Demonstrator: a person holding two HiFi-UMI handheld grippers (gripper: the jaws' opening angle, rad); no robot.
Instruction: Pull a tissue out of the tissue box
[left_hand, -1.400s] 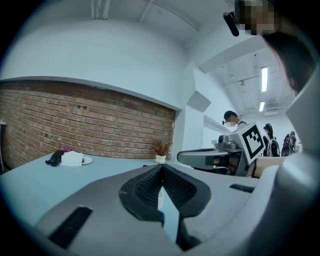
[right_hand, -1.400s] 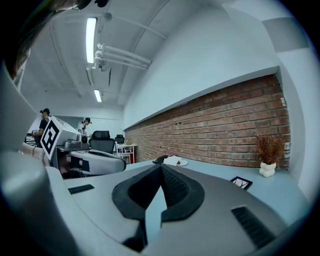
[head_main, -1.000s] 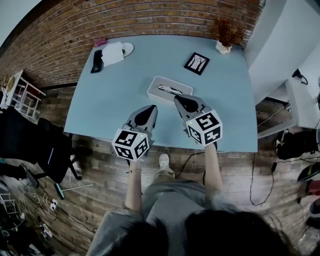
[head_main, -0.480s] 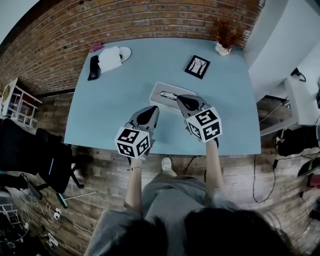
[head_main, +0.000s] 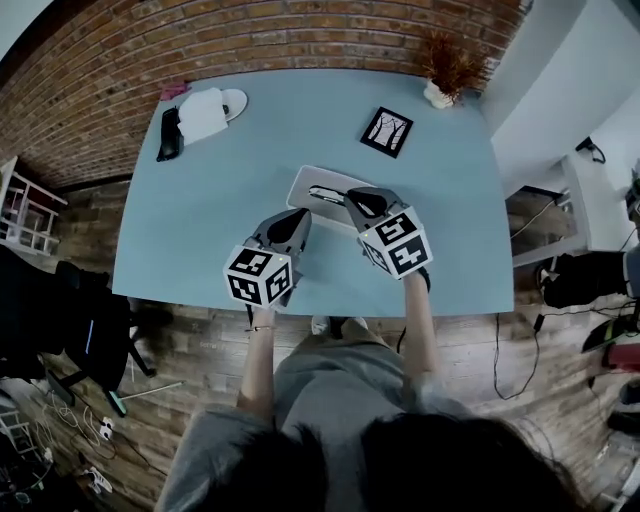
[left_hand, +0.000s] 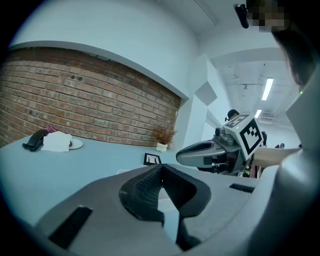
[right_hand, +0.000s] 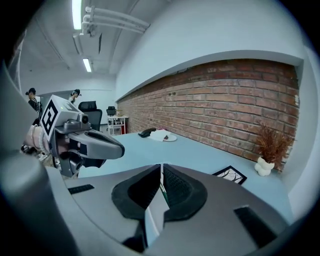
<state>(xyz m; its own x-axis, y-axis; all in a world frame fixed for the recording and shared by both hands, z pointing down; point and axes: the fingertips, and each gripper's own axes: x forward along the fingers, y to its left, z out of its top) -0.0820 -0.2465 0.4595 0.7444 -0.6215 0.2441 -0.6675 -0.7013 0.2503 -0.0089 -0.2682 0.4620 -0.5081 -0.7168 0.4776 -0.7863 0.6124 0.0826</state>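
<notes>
No legible words, numbers, brands or signs in any view.
- Left gripper (head_main: 299, 214): cube faces carry black-and-white square code patterns, no letters or digits.
- Right gripper (head_main: 354, 197): cube faces carry same kind of code patterns, nothing to read.
- Framed picture (head_main: 387, 131): dark frame, pale line drawing inside, no lettering made out.
- Box (head_main: 303, 187): plain white, no print visible.
- Items at far table corner: too small to show any label.
</notes>
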